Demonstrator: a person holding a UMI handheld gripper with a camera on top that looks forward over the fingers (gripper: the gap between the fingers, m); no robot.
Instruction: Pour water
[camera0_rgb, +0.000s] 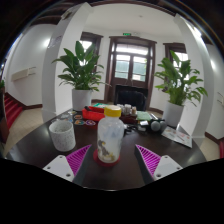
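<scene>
A clear plastic bottle (110, 136) with a yellow cap and a red base stands upright on the dark round table (40, 150), just ahead of my fingers and centred between them. A translucent plastic cup (63, 134) stands to the bottle's left, beyond the left finger. My gripper (113, 160) is open. Its pink pads (77, 158) stand wide apart at either side, each with a clear gap to the bottle. Nothing is held.
Several small items (140, 120), among them a red one, a green one and dark headphones, lie across the table's far side. A white card (182, 137) lies at the right. Two potted plants (80, 72) flank a wooden door beyond the table.
</scene>
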